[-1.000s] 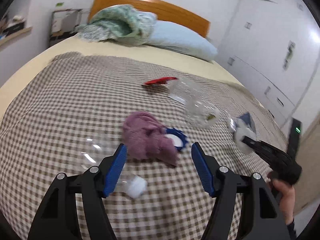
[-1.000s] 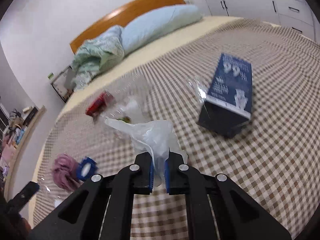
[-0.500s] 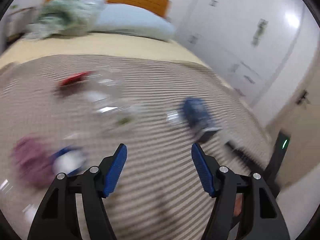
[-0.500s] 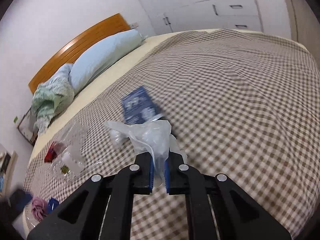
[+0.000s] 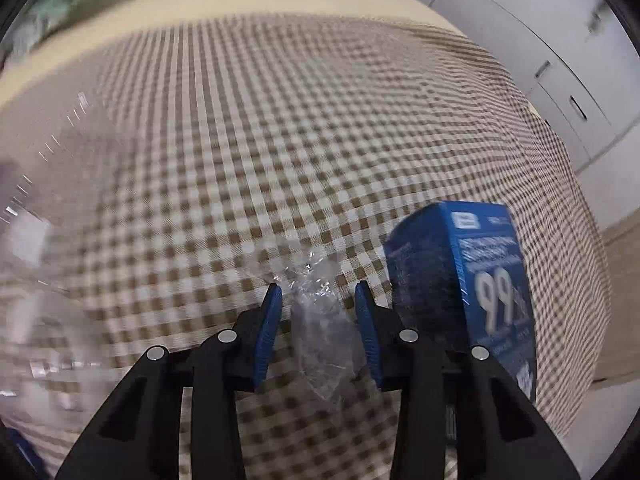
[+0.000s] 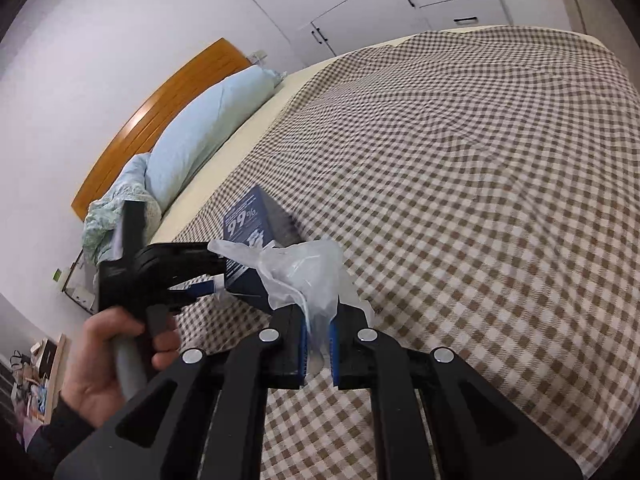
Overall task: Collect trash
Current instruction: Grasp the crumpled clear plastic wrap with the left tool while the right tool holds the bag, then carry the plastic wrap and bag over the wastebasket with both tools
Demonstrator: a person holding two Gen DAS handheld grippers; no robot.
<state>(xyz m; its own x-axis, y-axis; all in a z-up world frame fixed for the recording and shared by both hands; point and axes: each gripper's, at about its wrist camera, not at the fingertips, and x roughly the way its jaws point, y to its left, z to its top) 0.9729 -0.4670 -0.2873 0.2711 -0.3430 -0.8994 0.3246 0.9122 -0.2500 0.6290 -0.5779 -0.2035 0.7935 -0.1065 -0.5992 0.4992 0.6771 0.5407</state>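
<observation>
Both grippers, left gripper (image 5: 318,300) and right gripper (image 6: 318,342), have black plastic linkage arms with round silver screws at the joints and ribbed blue pads (image 5: 268,334). The left hand (image 6: 116,360) grips a grey handle under a black housing; a dark sleeve (image 6: 52,440) covers the wrist.

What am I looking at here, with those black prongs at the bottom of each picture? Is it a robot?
No robot: a person holds a two-finger gripper in each hand, and each carries a wide-angle camera looking along its fingers. One picture comes from the left gripper, the other from the right gripper, which also shows the person's hand holding the left one. Both look at a bed with a checked blanket. On it are a blue box and a crumpled clear wrapper. The wrapper sits between the left jaws, which have just been closing but do not yet pinch it. The right gripper is shut on a thin plastic bag.
</observation>
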